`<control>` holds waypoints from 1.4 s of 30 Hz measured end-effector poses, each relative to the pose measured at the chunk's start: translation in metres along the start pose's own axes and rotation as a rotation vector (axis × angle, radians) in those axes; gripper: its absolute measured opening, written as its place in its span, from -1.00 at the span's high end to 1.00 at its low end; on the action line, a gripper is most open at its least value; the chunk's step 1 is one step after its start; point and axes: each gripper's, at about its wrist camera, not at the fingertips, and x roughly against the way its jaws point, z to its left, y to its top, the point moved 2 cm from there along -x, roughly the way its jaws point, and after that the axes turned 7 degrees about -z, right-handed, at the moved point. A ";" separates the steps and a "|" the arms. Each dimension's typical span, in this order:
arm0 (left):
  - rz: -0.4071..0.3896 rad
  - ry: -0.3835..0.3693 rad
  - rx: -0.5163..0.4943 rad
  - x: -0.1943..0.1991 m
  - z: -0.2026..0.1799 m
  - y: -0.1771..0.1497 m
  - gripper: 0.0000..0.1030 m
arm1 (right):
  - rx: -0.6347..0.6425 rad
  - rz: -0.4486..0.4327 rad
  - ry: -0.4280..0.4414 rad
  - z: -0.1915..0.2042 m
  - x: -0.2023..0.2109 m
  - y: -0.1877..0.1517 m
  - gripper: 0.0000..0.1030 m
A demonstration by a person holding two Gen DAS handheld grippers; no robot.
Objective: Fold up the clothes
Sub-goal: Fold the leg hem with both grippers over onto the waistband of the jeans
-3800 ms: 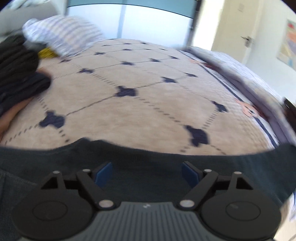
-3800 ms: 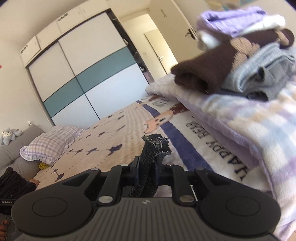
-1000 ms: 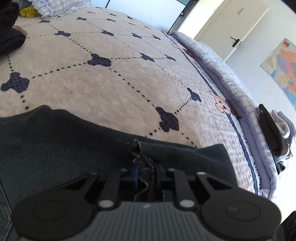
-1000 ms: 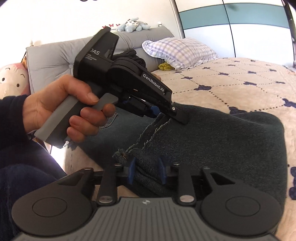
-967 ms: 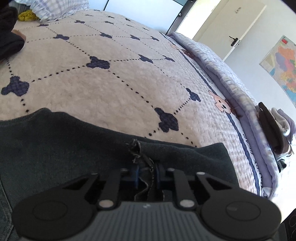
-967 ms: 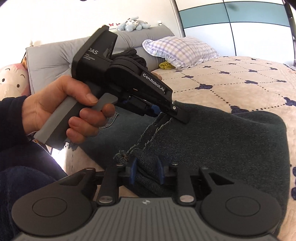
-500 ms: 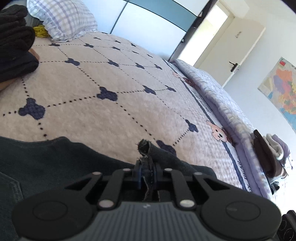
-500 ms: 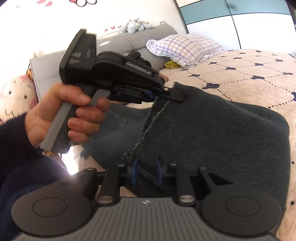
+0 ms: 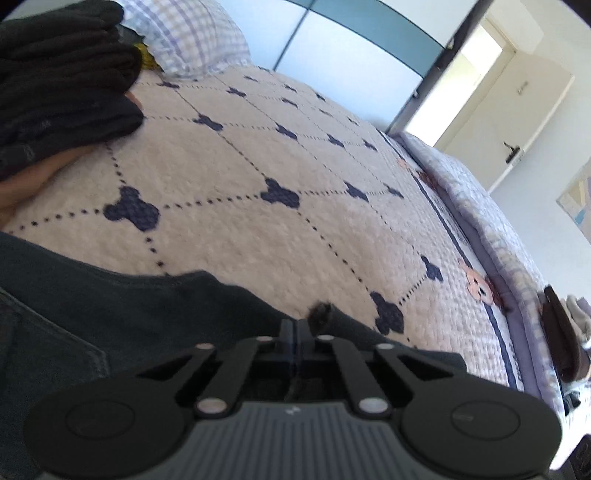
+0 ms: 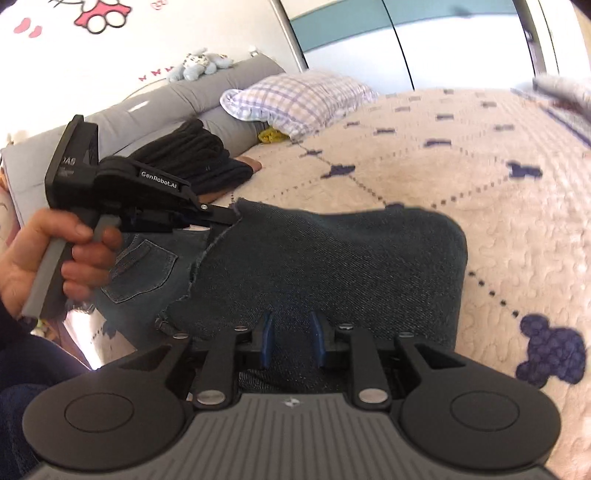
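Setting: a home bedroom. We note a bed [image 9: 295, 192] covered by a cream quilted bedspread with navy mouse-head motifs; a purple checked pillow [image 10: 295, 99] lies at its head end against a grey padded headboard [image 10: 177, 99]. A plush toy [image 10: 199, 66] sits on top of the headboard, and cartoon stickers [image 10: 99, 16] mark the wall above. Beyond the bed's far edge we see a sliding-door wardrobe [image 9: 351, 48] with white and teal panels, and an interior door [image 9: 513, 122].
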 end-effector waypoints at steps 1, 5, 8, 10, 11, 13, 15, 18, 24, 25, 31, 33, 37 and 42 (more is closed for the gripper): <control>-0.012 0.000 0.024 0.004 0.009 0.003 1.00 | 0.009 -0.015 0.008 0.002 0.003 0.001 0.51; 0.137 -0.069 0.109 -0.011 0.024 -0.013 0.91 | -0.007 -0.027 0.011 -0.003 0.003 0.005 0.40; 0.172 -0.072 0.068 -0.017 0.013 -0.020 0.24 | -0.049 0.011 -0.012 -0.013 -0.006 0.000 0.39; 0.153 -0.103 0.058 -0.017 0.006 -0.020 -0.36 | -0.048 0.025 -0.012 -0.014 -0.012 -0.008 0.39; 0.149 -0.122 0.058 -0.017 0.003 -0.020 -0.38 | -0.038 0.024 -0.014 -0.013 -0.012 -0.010 0.39; 0.155 -0.140 0.050 -0.020 -0.004 -0.022 -0.44 | -0.023 0.028 -0.019 -0.010 -0.012 -0.013 0.39; 0.182 -0.124 0.012 -0.026 -0.012 -0.026 -0.53 | -0.017 0.036 -0.012 -0.010 -0.011 -0.013 0.39; 0.228 -0.090 -0.070 -0.035 -0.024 -0.035 -0.60 | -0.032 0.043 0.015 -0.013 -0.007 -0.016 0.39; 0.239 -0.101 -0.165 -0.038 -0.042 -0.047 0.11 | -0.031 0.042 0.036 -0.014 -0.006 -0.021 0.39; 0.244 -0.082 -0.180 -0.039 -0.042 -0.049 0.29 | -0.031 0.040 0.038 -0.014 -0.006 -0.021 0.39; 0.218 -0.085 -0.157 -0.033 -0.040 -0.046 0.72 | -0.038 0.039 0.056 -0.017 -0.007 -0.021 0.39; 0.192 -0.099 -0.132 -0.026 -0.036 -0.042 0.74 | -0.038 0.035 0.049 -0.015 -0.005 -0.018 0.39; 0.127 -0.106 -0.064 -0.006 -0.018 -0.031 0.75 | -0.032 -0.031 0.053 -0.009 0.011 -0.009 0.39; 0.167 -0.089 -0.005 -0.005 0.008 -0.031 0.71 | -0.053 -0.104 -0.012 -0.026 0.019 0.015 0.32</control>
